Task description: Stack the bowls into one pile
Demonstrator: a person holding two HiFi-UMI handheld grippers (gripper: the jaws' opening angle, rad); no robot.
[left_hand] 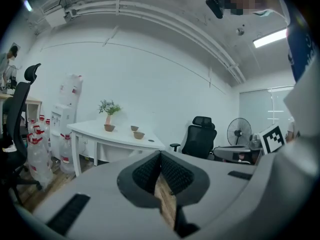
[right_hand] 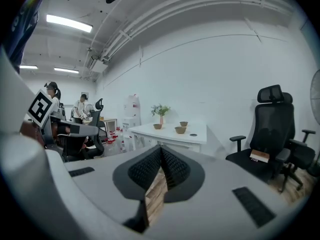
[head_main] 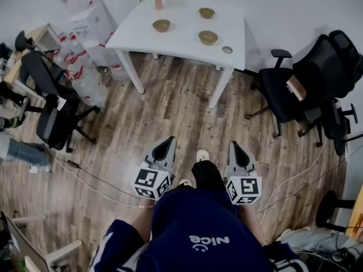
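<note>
The left gripper (head_main: pixel 168 140) was closed and empty. Well ahead, on the white desk (head_main: pixel 181 38), the left bowl (head_main: pixel 161 25), back bowl (head_main: pixel 206 12) and right bowl (head_main: pixel 208 37) stood apart. They seemed stiff, light and maybe breakable, best pinched at the rim. The right gripper (head_main: pixel 234 145) was also closed and empty.

Floor (head_main: pixel 176 112) before bench (head_main: pixel 181 41) open. Black chair (head_main: pixel 283 89) stands right of bench, water jugs (head_main: pixel 85 78) crowd its left.

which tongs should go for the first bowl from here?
Right, marginally. The left tongs and right tongs are both shut, empty and well short of the table; the nearest bowl sits slightly toward the right tongs' side.
</note>
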